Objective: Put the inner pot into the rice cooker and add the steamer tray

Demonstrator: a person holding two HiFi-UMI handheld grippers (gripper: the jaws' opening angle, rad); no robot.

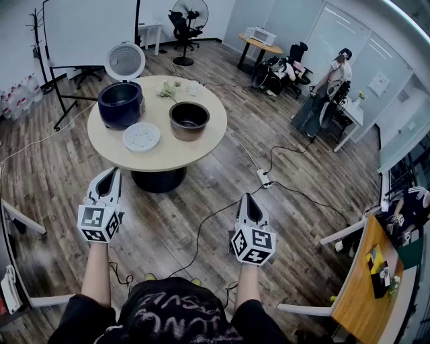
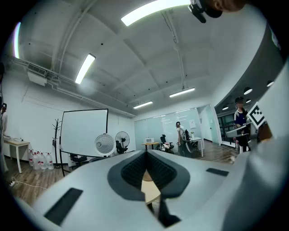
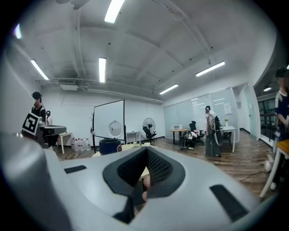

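On the round wooden table (image 1: pixel 168 151) stand a dark blue rice cooker (image 1: pixel 121 104) with its white lid raised, a dark metal inner pot (image 1: pixel 189 120) to its right, and a white perforated steamer tray (image 1: pixel 141 137) in front of the cooker. My left gripper (image 1: pixel 109 177) and right gripper (image 1: pixel 248 203) hover well short of the table, both shut with nothing in them. In the left gripper view the jaws (image 2: pixel 145 155) meet, with the table edge beyond. In the right gripper view the shut gripper (image 3: pixel 145 153) points at the table, and the rice cooker (image 3: pixel 109 145) shows to the left.
Small white items (image 1: pixel 176 87) lie at the table's far side. A power strip (image 1: pixel 263 177) and cables cross the wooden floor to the table's right. A whiteboard (image 1: pixel 87 30), a fan (image 1: pixel 190 15), desks and chairs stand around. People are at the desks at right.
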